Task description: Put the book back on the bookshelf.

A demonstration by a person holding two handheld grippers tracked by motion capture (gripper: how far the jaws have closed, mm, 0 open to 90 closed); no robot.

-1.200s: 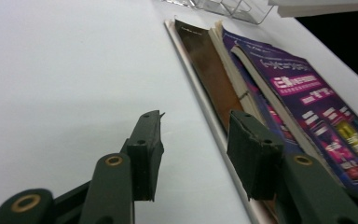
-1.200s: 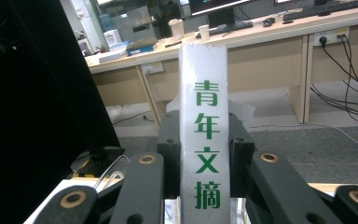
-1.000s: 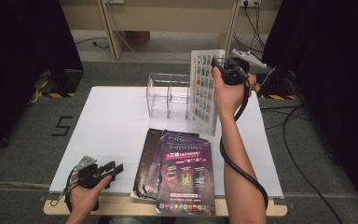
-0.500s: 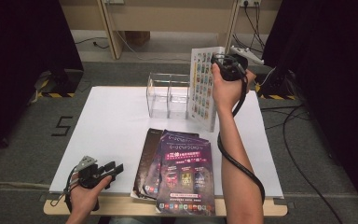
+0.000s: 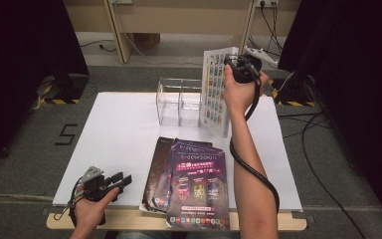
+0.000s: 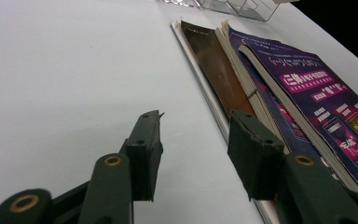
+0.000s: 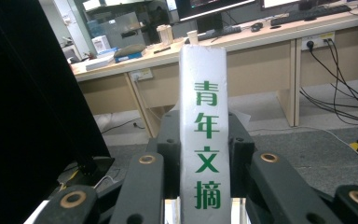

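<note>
A thick magazine [image 5: 213, 94] with a grid of small pictures on its cover stands upright at the right end of the clear holder [image 5: 179, 102]. My right gripper [image 5: 233, 64] is shut on its top edge. In the right gripper view the white spine with green characters [image 7: 204, 140] is clamped between the jaws of the right gripper [image 7: 204, 133]. Whether its lower edge rests on the table I cannot tell. My left gripper [image 5: 118, 181] lies low on the table's front left, open and with nothing between its jaws. In its own view the left gripper [image 6: 196, 128] points along the edge of the magazine stack [image 6: 279, 88].
A fanned stack of purple and dark magazines [image 5: 191, 186] lies at the table's [image 5: 119, 129] front centre, overhanging the front edge. The clear holder has two compartments. A black cable [image 5: 251, 167] trails along the right forearm. Desks and cables stand beyond the table.
The right hand and its magazine have shifted very slightly toward the far side. The left gripper has not moved.
</note>
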